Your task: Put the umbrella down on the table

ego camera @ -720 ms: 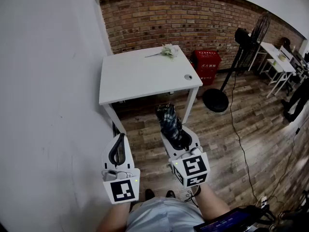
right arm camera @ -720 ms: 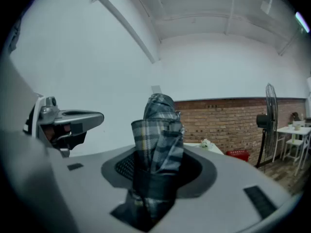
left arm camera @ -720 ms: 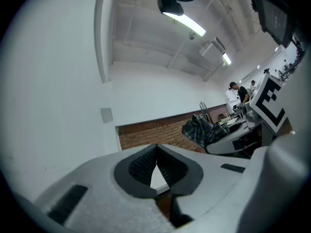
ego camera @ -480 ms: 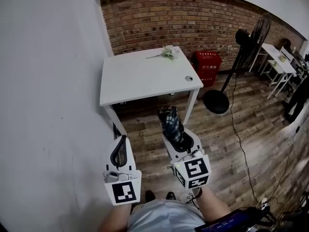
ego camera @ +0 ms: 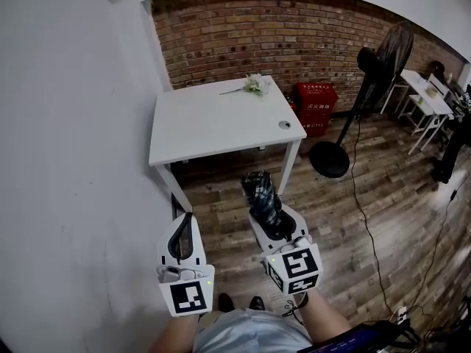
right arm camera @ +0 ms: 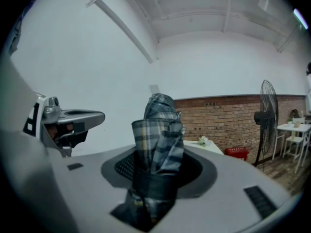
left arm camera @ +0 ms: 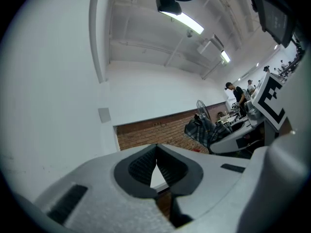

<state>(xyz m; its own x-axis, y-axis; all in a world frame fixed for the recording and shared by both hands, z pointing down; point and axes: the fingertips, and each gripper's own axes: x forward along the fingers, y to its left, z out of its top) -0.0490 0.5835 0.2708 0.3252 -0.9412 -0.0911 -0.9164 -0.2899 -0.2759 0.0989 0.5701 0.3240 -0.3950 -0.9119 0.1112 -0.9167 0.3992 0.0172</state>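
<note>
Right gripper (ego camera: 269,215) clamped on folded plaid umbrella (ego camera: 259,188); left gripper (ego camera: 182,230) closed, empty. Carry level over white table (ego camera: 213,120), lower gently.

Two grippers side by side, short of the bench

The left gripper (ego camera: 182,220) and right gripper (ego camera: 268,210) hang over the floor (ego camera: 383,219) in front of the bench (ego camera: 213,123), the umbrella (ego camera: 259,188) in the right one, pointing at the bench's near right corner. A flower (ego camera: 255,85) lies at the bench's far edge, before the wall (ego camera: 243,28). A box (ego camera: 316,101) sits right of the bench, and a fan (ego camera: 372,68) further right.
</note>
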